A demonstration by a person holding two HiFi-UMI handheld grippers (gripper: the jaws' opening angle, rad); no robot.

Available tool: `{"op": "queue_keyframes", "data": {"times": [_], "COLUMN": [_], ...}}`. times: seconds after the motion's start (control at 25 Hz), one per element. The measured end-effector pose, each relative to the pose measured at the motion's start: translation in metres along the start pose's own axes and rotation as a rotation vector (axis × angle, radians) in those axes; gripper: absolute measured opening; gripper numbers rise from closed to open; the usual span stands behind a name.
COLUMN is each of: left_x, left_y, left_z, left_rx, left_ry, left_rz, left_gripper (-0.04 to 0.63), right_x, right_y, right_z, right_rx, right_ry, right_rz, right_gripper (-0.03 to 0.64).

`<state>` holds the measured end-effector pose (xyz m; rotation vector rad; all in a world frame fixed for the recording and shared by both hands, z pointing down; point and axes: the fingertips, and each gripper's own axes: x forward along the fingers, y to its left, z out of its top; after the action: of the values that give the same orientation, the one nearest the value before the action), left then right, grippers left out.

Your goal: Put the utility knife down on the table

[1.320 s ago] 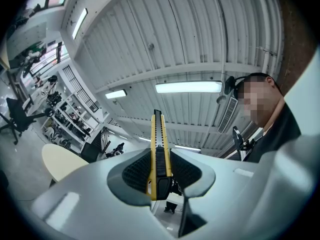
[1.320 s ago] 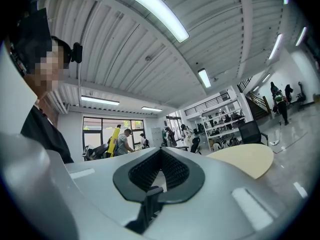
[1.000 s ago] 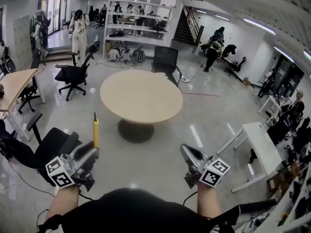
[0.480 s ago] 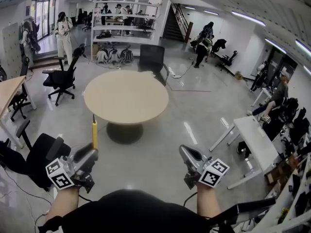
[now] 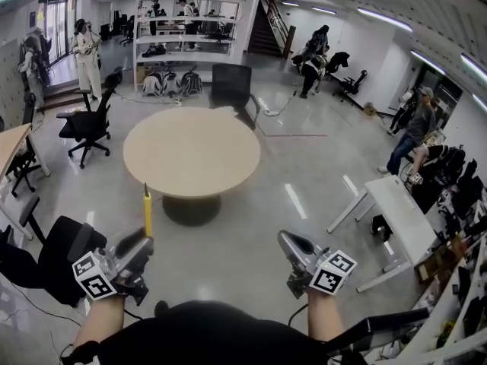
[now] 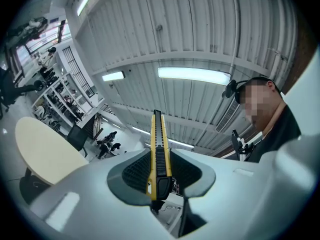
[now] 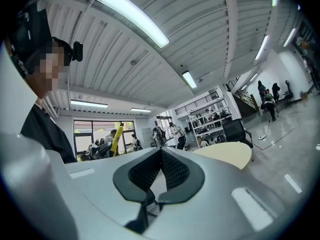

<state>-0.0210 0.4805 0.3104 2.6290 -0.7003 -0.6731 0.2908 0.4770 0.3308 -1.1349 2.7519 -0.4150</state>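
My left gripper (image 5: 143,245) is shut on a yellow and black utility knife (image 5: 148,210), which stands upright above the jaws. In the left gripper view the knife (image 6: 158,129) is clamped between the dark pads of that gripper (image 6: 161,170) and points up toward the ceiling. My right gripper (image 5: 286,243) is shut with nothing in it, and its pads meet in the right gripper view (image 7: 160,158). The knife (image 7: 116,140) also shows there at the left. A round beige table (image 5: 190,150) stands ahead of both grippers, some way off across the floor.
A black office chair (image 5: 65,249) is close on the left and another (image 5: 230,86) stands behind the table. A white desk (image 5: 399,219) is at the right. Shelving (image 5: 183,44) and several people are at the back. Glossy floor lies between me and the table.
The whole view has moved forward, so the round table looks nearer. Both grippers keep their pose and the knife stays held upright. A standing person has come into view at the right.
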Motion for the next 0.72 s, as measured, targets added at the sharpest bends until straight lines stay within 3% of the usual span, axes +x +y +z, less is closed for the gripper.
{"op": "queue_keyframes", "data": {"times": [0.2, 0.4, 0.72], "left_x": [-0.007, -0.010, -0.015], "left_y": [0.063, 0.157, 0.238], "left_z": [0.024, 0.088, 0.137], "left_rx": [-0.016, -0.038, -0.005], "left_ry": [-0.006, -0.008, -0.011], "left_rz": [-0.036, -0.070, -0.087], "left_gripper": [0.117, 0.117, 0.117], "right_x": [0.057, 0.160, 0.260], "right_y": [-0.004, 0.002, -0.004], "right_z": [0.000, 0.014, 0.022], "right_rx": [-0.026, -0.053, -0.069], "right_ry": [0.006, 0.016, 0.007], "right_rz": [-0.045, -0.083, -0.080], "right_gripper": [0.014, 0.014, 0.014]}}
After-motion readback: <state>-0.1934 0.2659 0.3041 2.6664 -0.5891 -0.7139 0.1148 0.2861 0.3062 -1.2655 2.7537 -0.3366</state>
